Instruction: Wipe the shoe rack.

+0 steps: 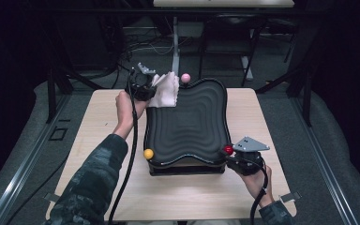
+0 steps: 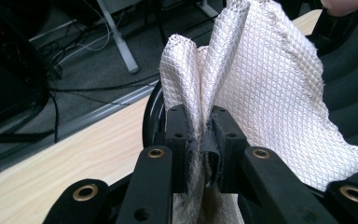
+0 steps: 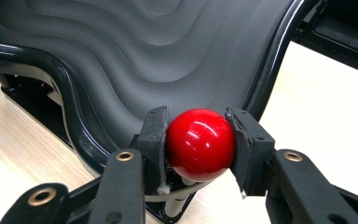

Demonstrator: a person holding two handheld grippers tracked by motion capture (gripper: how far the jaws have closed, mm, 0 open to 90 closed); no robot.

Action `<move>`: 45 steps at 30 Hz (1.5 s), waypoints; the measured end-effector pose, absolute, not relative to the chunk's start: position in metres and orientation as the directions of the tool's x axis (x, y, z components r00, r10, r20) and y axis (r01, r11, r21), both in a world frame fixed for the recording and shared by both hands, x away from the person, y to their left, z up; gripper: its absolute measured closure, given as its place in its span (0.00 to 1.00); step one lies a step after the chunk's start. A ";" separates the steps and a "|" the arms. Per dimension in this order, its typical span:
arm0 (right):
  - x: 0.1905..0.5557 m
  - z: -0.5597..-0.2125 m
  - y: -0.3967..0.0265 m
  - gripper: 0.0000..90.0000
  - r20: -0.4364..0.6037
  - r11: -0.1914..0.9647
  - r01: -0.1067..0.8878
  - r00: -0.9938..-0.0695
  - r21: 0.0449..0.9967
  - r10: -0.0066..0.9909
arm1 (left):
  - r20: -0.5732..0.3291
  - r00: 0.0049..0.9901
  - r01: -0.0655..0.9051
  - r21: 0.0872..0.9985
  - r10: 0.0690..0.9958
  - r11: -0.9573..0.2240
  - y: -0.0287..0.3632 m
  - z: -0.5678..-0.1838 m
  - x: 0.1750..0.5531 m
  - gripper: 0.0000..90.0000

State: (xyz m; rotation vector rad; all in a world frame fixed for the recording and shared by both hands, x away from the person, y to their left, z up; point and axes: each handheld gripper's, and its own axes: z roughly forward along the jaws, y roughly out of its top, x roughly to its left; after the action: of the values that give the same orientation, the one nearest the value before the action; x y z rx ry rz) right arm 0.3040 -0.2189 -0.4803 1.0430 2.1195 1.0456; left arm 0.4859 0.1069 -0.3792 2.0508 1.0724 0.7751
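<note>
A dim lab is showing: cables (image 1: 140, 44) are trailing at twelve o'clock beyond the wooden table (image 1: 98, 122), between metal frames (image 1: 51, 89).

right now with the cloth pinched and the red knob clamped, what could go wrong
The left gripper pinches only a fold of the white cloth, so it might slip free during a wipe. The right gripper steadies the black tray by one red knob; hard wiping could tip the tray on its base.

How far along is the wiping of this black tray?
Done: the right tongs are clamped on the red knob, steadying the tray. In hand: the left tongs pinch the white cloth at the tray's far left corner. Left: apparently most of the wiping; the cloth covers just that corner, by the pink knob.
</note>
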 end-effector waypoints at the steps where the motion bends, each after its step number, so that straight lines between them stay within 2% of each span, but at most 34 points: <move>1: 0.304 -0.480 -0.219 0.67 -0.134 0.397 0.398 -0.547 0.827 0.826 | 0.187 0.484 0.446 0.788 0.855 -0.425 0.107 -0.379 0.487 0.88; 17: 0.304 -0.480 -0.218 0.67 -0.133 0.395 0.398 -0.545 0.828 0.828 | 0.138 0.506 0.493 0.764 0.851 -0.417 0.107 -0.385 0.485 0.88; 45: 0.303 -0.480 -0.217 0.67 -0.138 0.399 0.399 -0.543 0.826 0.828 | 0.135 0.555 0.484 0.751 0.821 -0.450 0.110 -0.399 0.461 0.88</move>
State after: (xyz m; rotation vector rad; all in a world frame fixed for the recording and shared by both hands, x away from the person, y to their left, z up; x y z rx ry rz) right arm 0.3034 -0.2173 -0.4804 1.0437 2.1169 1.0374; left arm 0.4612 0.1105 -0.3989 2.1208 1.0432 0.6490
